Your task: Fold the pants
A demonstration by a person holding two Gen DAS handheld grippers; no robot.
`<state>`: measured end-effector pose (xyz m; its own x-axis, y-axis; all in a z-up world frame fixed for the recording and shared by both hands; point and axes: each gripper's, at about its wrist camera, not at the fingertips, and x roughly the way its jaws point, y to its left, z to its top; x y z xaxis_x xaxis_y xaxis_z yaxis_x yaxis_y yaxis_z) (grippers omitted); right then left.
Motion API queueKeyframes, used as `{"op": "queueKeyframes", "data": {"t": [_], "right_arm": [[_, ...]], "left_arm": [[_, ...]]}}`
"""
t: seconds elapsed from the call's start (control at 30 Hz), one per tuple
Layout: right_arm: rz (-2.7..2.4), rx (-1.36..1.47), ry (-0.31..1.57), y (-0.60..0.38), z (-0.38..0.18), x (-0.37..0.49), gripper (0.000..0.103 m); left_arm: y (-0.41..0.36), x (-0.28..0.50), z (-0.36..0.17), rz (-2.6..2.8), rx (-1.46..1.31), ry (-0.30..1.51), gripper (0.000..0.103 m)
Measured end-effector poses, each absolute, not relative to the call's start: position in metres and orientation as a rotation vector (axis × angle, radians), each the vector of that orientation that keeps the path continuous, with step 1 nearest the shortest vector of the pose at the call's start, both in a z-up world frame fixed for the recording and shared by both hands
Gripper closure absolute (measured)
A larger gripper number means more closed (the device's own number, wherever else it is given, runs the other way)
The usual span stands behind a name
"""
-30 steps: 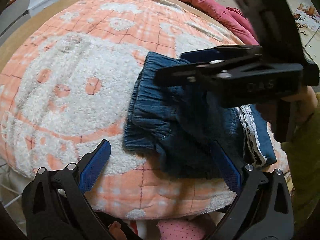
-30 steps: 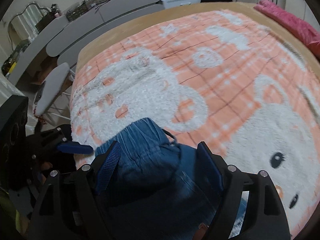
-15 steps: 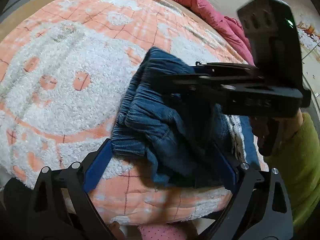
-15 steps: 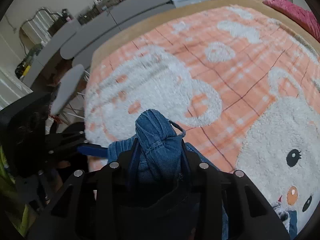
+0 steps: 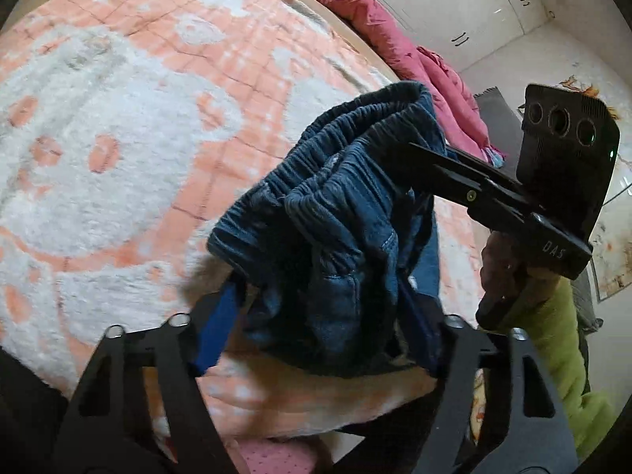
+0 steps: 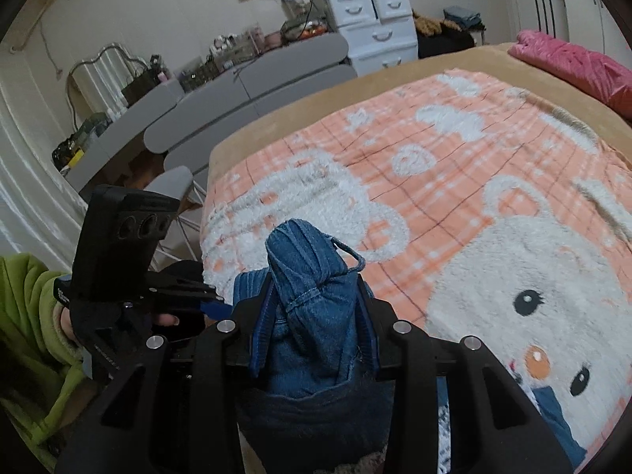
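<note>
right hand-held gripper (image 6: 312, 324): now clenched on pants (image 5: 335, 213) waistband, lifted off bed (image 6: 474, 150) | left hand-held gripper (image 5: 316, 328): closing around pants beside it, not yet pressing | pickup under way

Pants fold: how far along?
Done: the right claw is shut on the bunched waistband of the denim pants, lifted off the blanket. In hand: the left claw is closing around the lower denim. Left: no neat fold shows yet; the pants need laying flat and folding over.

Pants (image 6: 312, 276) are matt blue denim with ribbed elastic; the blanket (image 6: 474, 166) beyond the grippers is fuzzy fleece.
</note>
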<state>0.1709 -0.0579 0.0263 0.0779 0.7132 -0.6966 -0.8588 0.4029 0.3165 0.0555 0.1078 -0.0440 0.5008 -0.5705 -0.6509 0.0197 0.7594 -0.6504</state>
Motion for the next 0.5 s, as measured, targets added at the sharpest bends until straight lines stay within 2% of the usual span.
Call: {"op": "queueKeyframes", "data": {"t": [0.17,0.5], "right_arm": [[1.158,-0.155,0.87,-0.086,0.035,0.171,0.067],[1.083,-0.109,0.848,-0.137,0.039,0.172,0.067]], "left_arm": [[0.094,0.06,-0.028,-0.405,-0.627,0.969,0.052],[0.051,0.07,-0.007,-0.472,-0.554,0.937,0.052]]}}
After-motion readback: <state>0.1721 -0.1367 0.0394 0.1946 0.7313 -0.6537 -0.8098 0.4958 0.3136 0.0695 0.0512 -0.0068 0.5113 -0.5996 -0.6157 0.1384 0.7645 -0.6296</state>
